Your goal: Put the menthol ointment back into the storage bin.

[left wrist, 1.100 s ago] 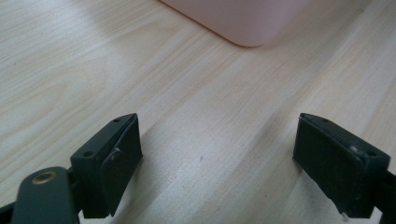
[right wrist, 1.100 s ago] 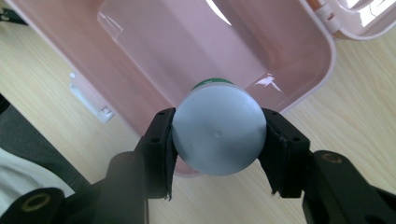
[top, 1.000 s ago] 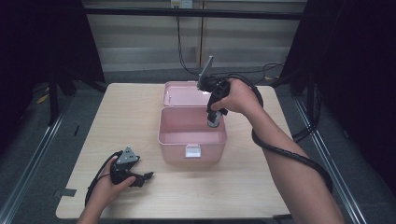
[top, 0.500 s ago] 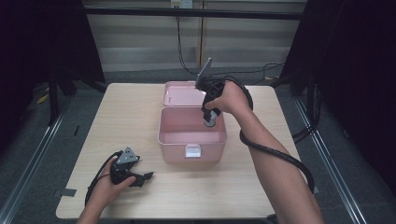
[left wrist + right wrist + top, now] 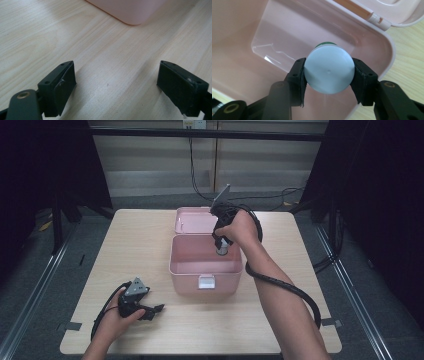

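The right arm reaches far across from the near right, wrist bent, its claw [image 5: 220, 249] pointing down with jaws clamped. The left hand [image 5: 116, 312] rests near left, its claw [image 5: 156, 309] lying level, jaws wide apart.

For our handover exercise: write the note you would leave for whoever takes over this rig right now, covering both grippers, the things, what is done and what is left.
Right gripper: shut on the white-capped bottle, held over the open pink box, cap toward the camera.
Left gripper: open, holding nothing, low over the table in front of the box's left corner.
Box lid: folded back behind the box.
Done: bottle gripped and brought to the box.
Left: probably lower it in, release, then close the lid.
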